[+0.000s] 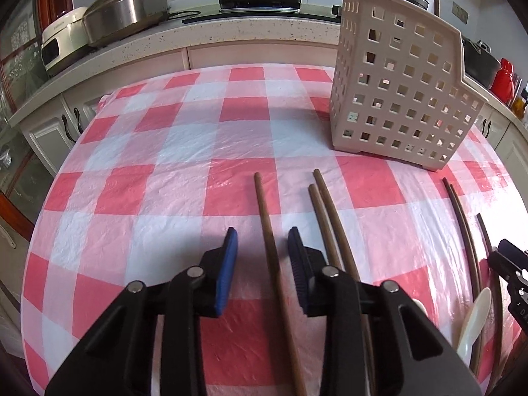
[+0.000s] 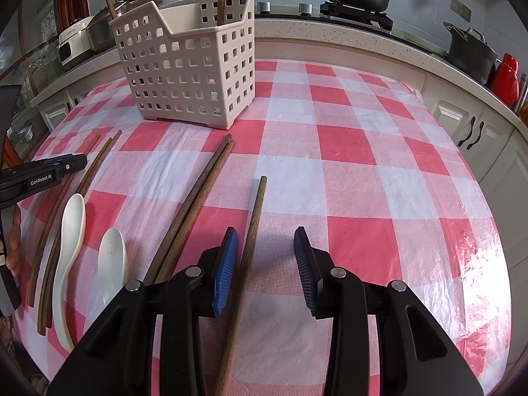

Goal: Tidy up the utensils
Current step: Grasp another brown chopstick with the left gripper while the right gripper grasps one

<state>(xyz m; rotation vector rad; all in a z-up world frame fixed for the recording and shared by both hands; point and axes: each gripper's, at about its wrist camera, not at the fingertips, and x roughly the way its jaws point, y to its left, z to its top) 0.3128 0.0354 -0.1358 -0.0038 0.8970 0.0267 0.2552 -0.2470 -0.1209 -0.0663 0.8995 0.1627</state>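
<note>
Two white spoons (image 2: 71, 250) and one perforated basket (image 2: 188, 66) are visible.

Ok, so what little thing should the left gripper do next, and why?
Probably squeeze shut. The left gripper has one wooden chopstick lying between its fingers, but tablecloth shows on both sides of it, so nothing is pinched yet. Once it is gripped, the chopstick could be lifted towards the white basket standing farther back on the table.
</note>
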